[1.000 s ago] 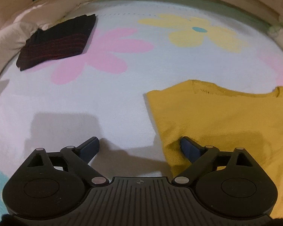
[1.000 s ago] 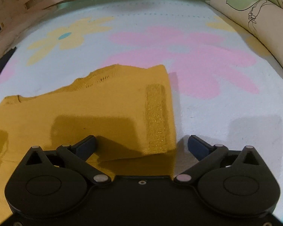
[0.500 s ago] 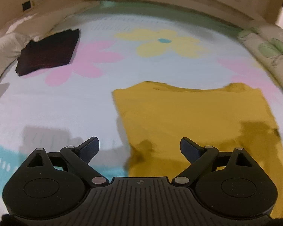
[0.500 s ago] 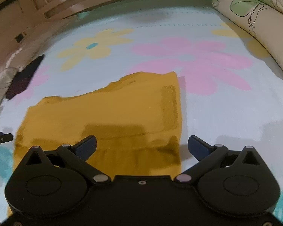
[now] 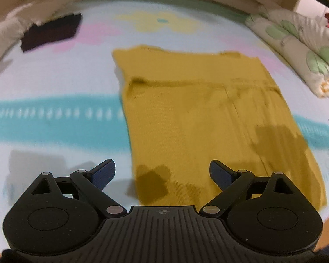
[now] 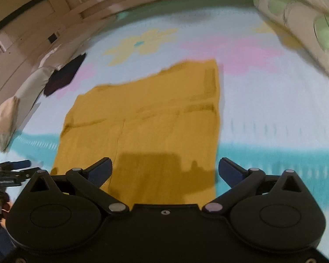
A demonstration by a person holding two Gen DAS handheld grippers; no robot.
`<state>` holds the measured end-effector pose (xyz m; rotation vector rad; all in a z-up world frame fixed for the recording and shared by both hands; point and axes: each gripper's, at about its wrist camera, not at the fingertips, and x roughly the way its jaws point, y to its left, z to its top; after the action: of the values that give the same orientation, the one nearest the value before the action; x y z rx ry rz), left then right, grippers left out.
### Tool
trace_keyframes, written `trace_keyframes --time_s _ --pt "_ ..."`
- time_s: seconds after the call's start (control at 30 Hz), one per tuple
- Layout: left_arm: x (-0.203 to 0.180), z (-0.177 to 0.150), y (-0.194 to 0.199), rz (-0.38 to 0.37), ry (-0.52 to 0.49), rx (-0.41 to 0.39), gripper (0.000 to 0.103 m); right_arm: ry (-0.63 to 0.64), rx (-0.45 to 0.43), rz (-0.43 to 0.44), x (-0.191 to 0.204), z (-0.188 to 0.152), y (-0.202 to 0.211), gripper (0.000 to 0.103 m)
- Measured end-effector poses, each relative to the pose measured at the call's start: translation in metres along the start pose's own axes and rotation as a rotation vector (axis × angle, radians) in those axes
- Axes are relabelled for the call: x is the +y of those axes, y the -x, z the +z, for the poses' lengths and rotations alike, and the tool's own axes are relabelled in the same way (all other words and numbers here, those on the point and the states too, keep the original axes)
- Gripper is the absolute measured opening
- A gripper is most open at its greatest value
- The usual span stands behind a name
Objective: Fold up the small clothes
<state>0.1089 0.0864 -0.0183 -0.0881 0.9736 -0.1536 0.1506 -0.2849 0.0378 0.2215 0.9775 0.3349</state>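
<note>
A mustard-yellow knit top (image 5: 204,114) lies flat on the flowered bedspread (image 5: 54,100), its sides folded in to a long rectangle. The same yellow top (image 6: 147,120) fills the middle of the right wrist view. My left gripper (image 5: 162,171) hovers open over the garment's near left corner, nothing between its fingers. My right gripper (image 6: 165,168) is open above the near right edge and holds nothing. The left gripper's blue finger (image 6: 19,164) shows at the left border of the right wrist view.
A folded dark garment (image 5: 50,32) lies at the far left of the bed, beside a white pillow (image 5: 4,32). A rolled floral duvet (image 5: 300,50) runs along the right side. A wooden bed frame (image 6: 142,2) borders the far edge.
Both grippers have pulled back toward the near end of the bed and risen, so the whole yellow top now shows. Both stayed open; the garment lies still.
</note>
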Motion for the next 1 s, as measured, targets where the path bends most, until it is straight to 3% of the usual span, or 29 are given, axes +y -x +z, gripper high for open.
trace_keyframes --time_s 0.33,0.6,0.77,0.93,1.0 --pt "-0.005 -0.052 -0.007 -0.052 0.037 0.094 0.095 -0.04 0.152 -0.019 -0.023 -0.055 -0.005 0.103" --pt "-0.017 -0.046 -0.018 -0.236 0.13 0.044 0.1 -0.091 0.267 0.034 -0.027 -0.079 -0.021 0.103" --pt "-0.03 -0.042 -0.022 -0.334 0.143 0.026 0.1 -0.112 0.281 0.075 -0.027 -0.088 -0.023 0.103" --pt "-0.039 -0.042 -0.029 -0.331 0.109 0.034 0.099 -0.114 0.254 0.081 -0.028 -0.091 -0.022 0.103" --pt "-0.04 -0.043 -0.027 -0.325 0.11 0.036 0.089 -0.11 0.248 0.077 -0.027 -0.093 -0.021 0.098"
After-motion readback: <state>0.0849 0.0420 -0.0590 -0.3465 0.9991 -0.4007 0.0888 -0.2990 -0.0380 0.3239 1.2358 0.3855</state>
